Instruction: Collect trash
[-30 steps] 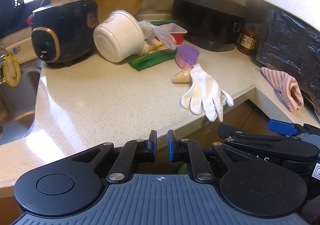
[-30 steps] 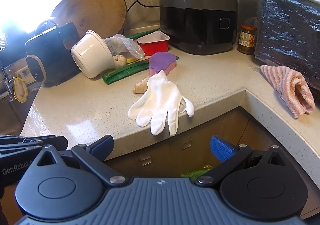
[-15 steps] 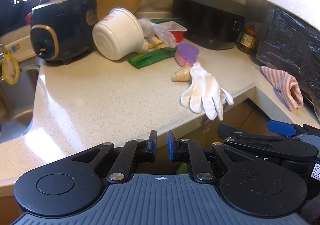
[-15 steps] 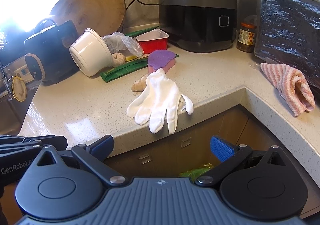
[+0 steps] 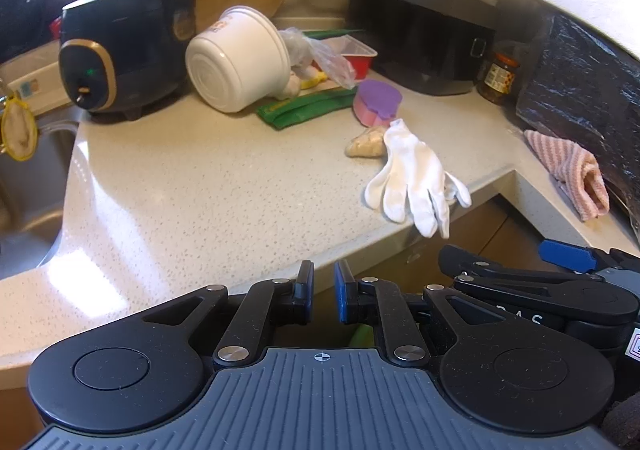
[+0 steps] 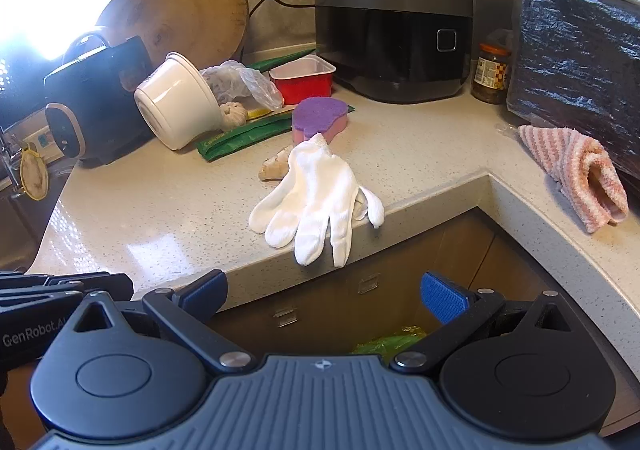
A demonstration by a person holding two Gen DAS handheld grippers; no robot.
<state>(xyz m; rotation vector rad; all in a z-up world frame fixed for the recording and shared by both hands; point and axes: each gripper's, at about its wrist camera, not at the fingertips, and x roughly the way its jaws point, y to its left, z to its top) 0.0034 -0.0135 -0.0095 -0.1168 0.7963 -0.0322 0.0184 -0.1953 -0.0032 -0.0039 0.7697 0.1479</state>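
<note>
A white glove [image 6: 316,198] lies on the speckled counter [image 6: 160,210], its fingertips hanging over the front edge; it also shows in the left wrist view [image 5: 416,182]. Behind it lie a ginger piece [image 6: 274,168], a purple-topped pink sponge [image 6: 318,122], a green wrapper [image 6: 244,136], a tipped white paper bowl [image 6: 176,102], a clear plastic bag [image 6: 240,84] and a red tray [image 6: 304,78]. My right gripper [image 6: 324,296] is open and empty, below the counter edge in front of the glove. My left gripper [image 5: 324,290] is shut and empty, left of it.
A black rice cooker [image 5: 120,46], a round wooden board [image 6: 180,16], a dark appliance [image 6: 394,38], a jar [image 6: 490,72] and a black bag [image 6: 580,66] line the back. A striped pink cloth [image 6: 576,174] lies at right. A sink [image 5: 28,186] is left. Something green [image 6: 388,344] sits below.
Both grippers have drifted slightly, so the counter items sit a little differently in view. Jaw states are unchanged and nothing on the counter has moved.
</note>
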